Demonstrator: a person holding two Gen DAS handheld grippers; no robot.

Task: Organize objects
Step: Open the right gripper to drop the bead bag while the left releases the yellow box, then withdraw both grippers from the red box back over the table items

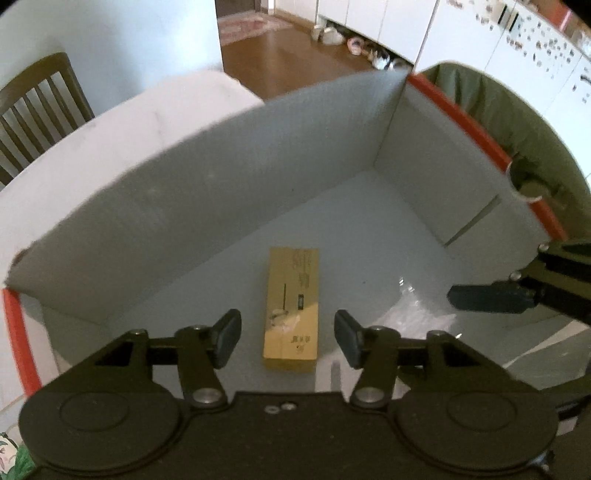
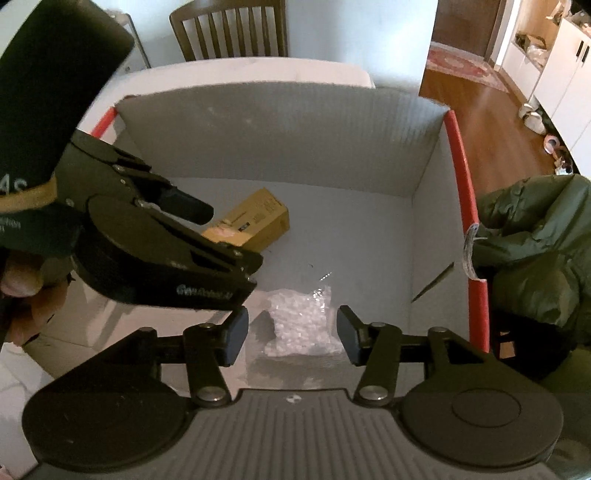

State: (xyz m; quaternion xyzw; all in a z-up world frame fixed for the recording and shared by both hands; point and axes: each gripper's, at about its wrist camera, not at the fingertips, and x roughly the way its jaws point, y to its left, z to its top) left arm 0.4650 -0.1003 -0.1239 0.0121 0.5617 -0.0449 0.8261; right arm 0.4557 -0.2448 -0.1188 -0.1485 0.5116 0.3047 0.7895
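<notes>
A small yellow carton (image 1: 291,306) lies flat on the floor of a big white box (image 1: 207,192), straight below my open left gripper (image 1: 287,338), which holds nothing. In the right wrist view the same yellow carton (image 2: 258,216) sits further back, partly hidden behind the left gripper's body. A clear bag of white pellets (image 2: 301,325) lies on the box floor under my open, empty right gripper (image 2: 291,339). The bag of pellets (image 1: 417,314) also shows at the right of the left wrist view, beneath a right gripper finger (image 1: 487,297).
The white box's wall (image 2: 280,136) has red-edged rims (image 2: 465,184). A dark green jacket (image 2: 535,251) lies just outside its right side. A wooden chair (image 2: 231,31) stands behind the white table (image 1: 122,122). A hand (image 2: 18,288) grips the left tool.
</notes>
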